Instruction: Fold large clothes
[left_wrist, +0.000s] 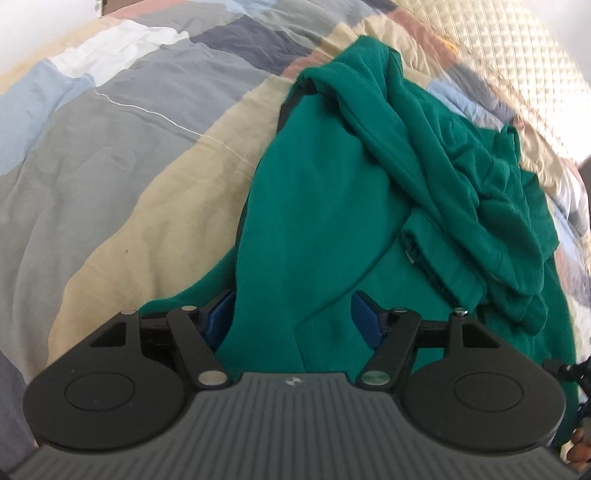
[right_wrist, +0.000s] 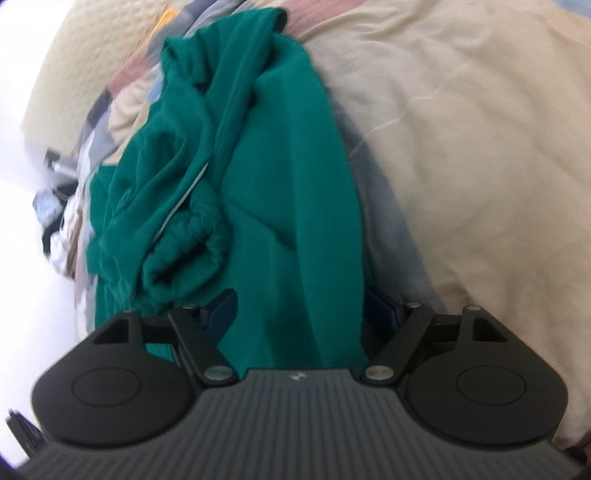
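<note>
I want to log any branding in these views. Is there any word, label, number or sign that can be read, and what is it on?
No readable text in either view.
Small pale emblem on the left tool's body: a mark, no letters legible.
The same emblem on the right tool's body: blurred, unreadable.
Small tag on the green garment: too small to read.
The patchwork bedcover: no print.

Green fabric of the garment (left_wrist: 317, 229) fills the left gripper (left_wrist: 291, 317), hiding most of its blue pads (left_wrist: 364, 319); whether they press cannot be told. The right gripper (right_wrist: 299, 314) is likewise buried, its view blurred. Small clutter (right_wrist: 55, 184) at that view's left edge is unreadable. The bed (left_wrist: 110, 147) runs past every edge.
</note>
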